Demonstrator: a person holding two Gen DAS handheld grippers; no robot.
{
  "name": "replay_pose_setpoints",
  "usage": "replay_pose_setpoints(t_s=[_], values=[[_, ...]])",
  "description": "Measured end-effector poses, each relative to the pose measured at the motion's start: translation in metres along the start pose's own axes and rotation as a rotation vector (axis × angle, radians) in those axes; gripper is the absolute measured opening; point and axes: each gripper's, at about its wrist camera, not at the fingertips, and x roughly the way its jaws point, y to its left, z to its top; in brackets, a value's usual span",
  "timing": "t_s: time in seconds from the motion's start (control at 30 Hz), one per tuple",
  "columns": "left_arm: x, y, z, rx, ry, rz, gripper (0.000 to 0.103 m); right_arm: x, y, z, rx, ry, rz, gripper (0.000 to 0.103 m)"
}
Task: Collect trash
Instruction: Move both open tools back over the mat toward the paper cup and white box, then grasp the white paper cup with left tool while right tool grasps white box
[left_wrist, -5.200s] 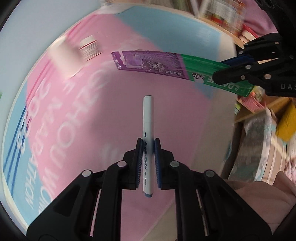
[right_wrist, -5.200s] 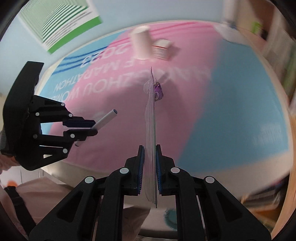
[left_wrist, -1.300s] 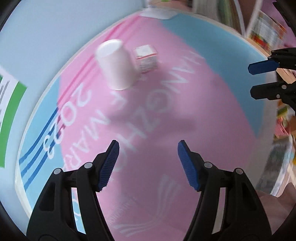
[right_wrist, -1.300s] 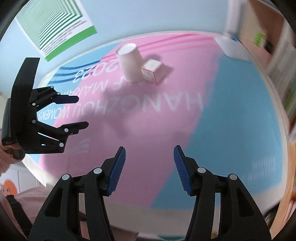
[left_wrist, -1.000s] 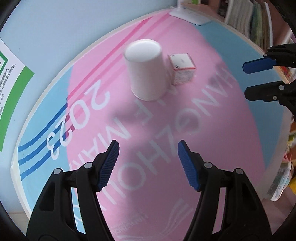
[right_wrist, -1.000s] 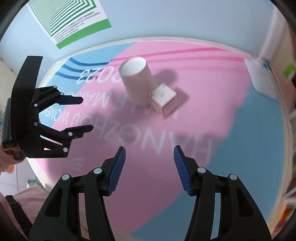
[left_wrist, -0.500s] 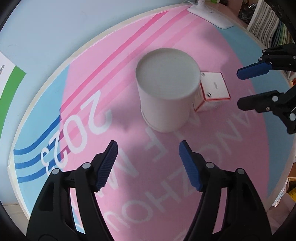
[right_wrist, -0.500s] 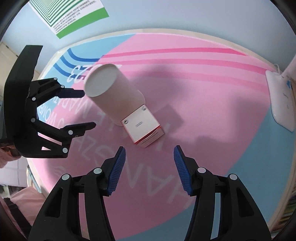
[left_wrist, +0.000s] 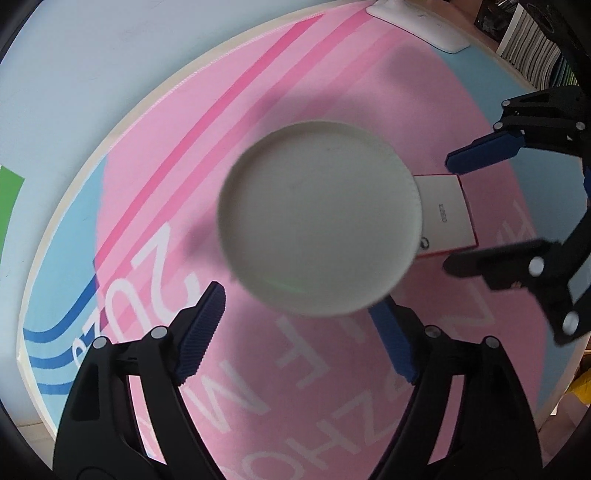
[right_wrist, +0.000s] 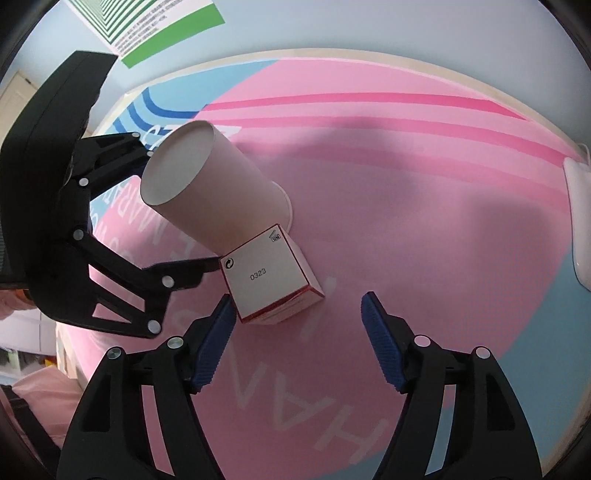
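A: Left wrist view: the left gripper (left_wrist: 295, 317) hangs over the upturned paper cup (left_wrist: 317, 221), jaws opening, pads clear of it.

B: The right gripper (right_wrist: 297, 332), jaws also opening, straddles the small box (right_wrist: 269, 280) without touching; the box touches the cup on the pink mat (right_wrist: 424, 221). The cup hides part of the box.

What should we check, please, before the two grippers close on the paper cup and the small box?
1. Left gripper lined up over the paper cup: ok, jaws opening, nothing gripped.
2. Right gripper lined up on the small box: not ok, box sits toward its left finger.
3. Right jaws wider than the box: ok, opening.
4. Cup standing upside down on the pink mat: ok.
5. Cup and box apart: cannot tell, they look touching.
6. Grippers clear of each other: not ok, very close.
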Motion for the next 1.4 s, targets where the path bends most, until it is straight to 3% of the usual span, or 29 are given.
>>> replay_pose_setpoints(t_s=[0.3,0.4,0.43,0.47,0.73,1.1,1.4], values=[[0.008,-0.014,0.016,0.019,0.001,-0.018,0.078,0.011,0.001,0.013,-0.029,-0.005,0.008,0.069],[0.009,-0.010,0.016,0.017,-0.005,-0.026,0.077,0.015,0.003,0.018,-0.039,-0.011,0.008,0.057],[0.009,-0.010,0.017,0.017,-0.009,-0.037,0.070,0.014,0.005,0.020,-0.048,-0.018,0.020,0.049],[0.008,-0.010,0.017,0.016,-0.009,-0.053,0.067,0.014,0.007,0.021,-0.055,-0.021,0.025,0.047],[-0.005,-0.008,0.013,0.004,-0.035,-0.040,0.055,0.004,0.011,0.027,-0.054,-0.044,0.003,0.044],[-0.052,-0.020,-0.025,0.012,-0.078,0.003,0.054,-0.030,0.028,0.012,-0.012,-0.080,-0.052,0.044],[-0.072,-0.029,-0.048,0.079,-0.108,0.004,0.054,-0.055,0.058,-0.026,0.046,-0.110,-0.109,0.044]])
